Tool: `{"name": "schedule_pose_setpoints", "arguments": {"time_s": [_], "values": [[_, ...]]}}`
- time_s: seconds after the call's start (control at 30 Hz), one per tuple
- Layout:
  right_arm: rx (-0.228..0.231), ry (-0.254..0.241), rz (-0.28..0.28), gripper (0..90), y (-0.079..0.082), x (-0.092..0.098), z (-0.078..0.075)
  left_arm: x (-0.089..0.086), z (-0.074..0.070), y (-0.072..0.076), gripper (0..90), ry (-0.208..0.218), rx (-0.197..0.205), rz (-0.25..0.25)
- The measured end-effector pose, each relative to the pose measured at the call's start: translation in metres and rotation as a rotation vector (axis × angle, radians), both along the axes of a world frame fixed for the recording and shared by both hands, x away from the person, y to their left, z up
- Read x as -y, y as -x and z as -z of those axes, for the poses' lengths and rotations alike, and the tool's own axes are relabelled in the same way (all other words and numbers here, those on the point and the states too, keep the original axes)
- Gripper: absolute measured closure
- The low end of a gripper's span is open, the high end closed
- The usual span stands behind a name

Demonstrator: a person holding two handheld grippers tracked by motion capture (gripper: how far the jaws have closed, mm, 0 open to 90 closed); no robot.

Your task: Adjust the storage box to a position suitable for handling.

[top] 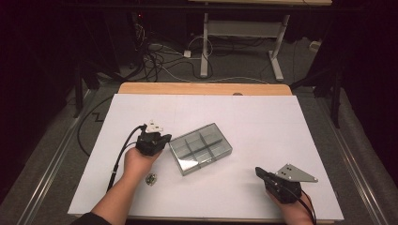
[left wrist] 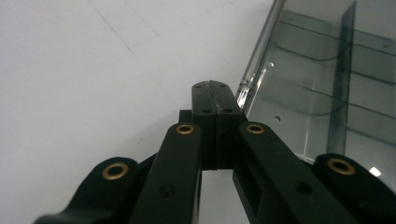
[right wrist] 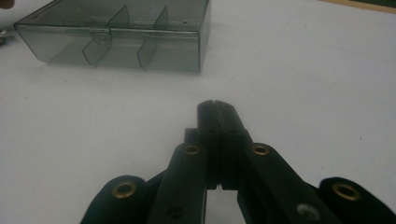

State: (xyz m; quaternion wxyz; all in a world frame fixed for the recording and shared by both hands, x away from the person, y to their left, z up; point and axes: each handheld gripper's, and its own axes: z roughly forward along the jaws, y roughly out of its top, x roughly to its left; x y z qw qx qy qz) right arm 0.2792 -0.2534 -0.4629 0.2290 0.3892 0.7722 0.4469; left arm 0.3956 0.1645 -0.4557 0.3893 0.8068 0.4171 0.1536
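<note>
A clear grey plastic compartment box with its lid closed lies on the white table, slightly left of centre. My left gripper is shut with nothing in it, its tip right beside the box's left edge. In the left gripper view the closed jaws end just short of the box wall. My right gripper rests near the front right, shut and empty, pointing toward the box. The right gripper view has its closed tip over bare table, with the box farther off and its front latch visible.
A small metal part lies on the white sheet by the left forearm. A wooden table edge runs along the back. Beyond it are cables on the floor and a desk frame.
</note>
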Motion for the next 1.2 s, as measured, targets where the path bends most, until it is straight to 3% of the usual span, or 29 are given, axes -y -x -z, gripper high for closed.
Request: {"name": "schedule_pose_setpoints", "arguments": {"time_s": [0.23, 0.27, 0.47, 0.5, 0.6, 0.67, 0.73, 0.83, 1.0, 1.2], "values": [[0.007, -0.017, 0.001, 90.0, -0.013, -0.004, -0.003, 0.006, 0.001, 0.03, 87.6, 0.013, -0.007, 0.033], [0.005, -0.02, 0.008, 90.0, -0.015, -0.005, -0.003, 0.011, 0.003, 0.042, 87.7, 0.0, 0.01, 0.047], [0.017, -0.003, 0.012, 90.0, -0.037, -0.013, -0.005, 0.006, 0.005, 0.059, 87.6, 0.054, -0.003, 0.05], [0.018, 0.005, 0.011, 90.0, -0.049, -0.02, -0.006, -0.001, 0.005, 0.064, 87.6, 0.079, -0.008, 0.029], [0.021, 0.011, 0.012, 90.0, -0.063, -0.026, -0.005, -0.009, 0.004, 0.071, 87.6, 0.06, -0.02, 0.036], [0.009, 0.012, 0.027, 90.0, -0.083, -0.032, -0.002, -0.011, 0.005, 0.08, 87.6, 0.053, -0.017, 0.024], [0.0, 0.008, 0.028, 90.0, -0.089, -0.033, -0.001, -0.014, 0.004, 0.088, 87.6, 0.074, -0.027, 0.017], [-0.027, 0.015, 0.004, 90.0, -0.105, -0.044, 0.004, -0.012, 0.005, 0.1, 87.6, 0.073, -0.036, 0.022], [-0.035, 0.024, -0.028, 90.0, -0.116, -0.057, 0.007, -0.012, 0.008, 0.105, 87.6, 0.048, -0.04, 0.022], [-0.037, 0.028, -0.046, 90.0, -0.117, -0.06, 0.008, -0.019, 0.013, 0.099, 87.6, 0.076, -0.062, 0.003]]}}
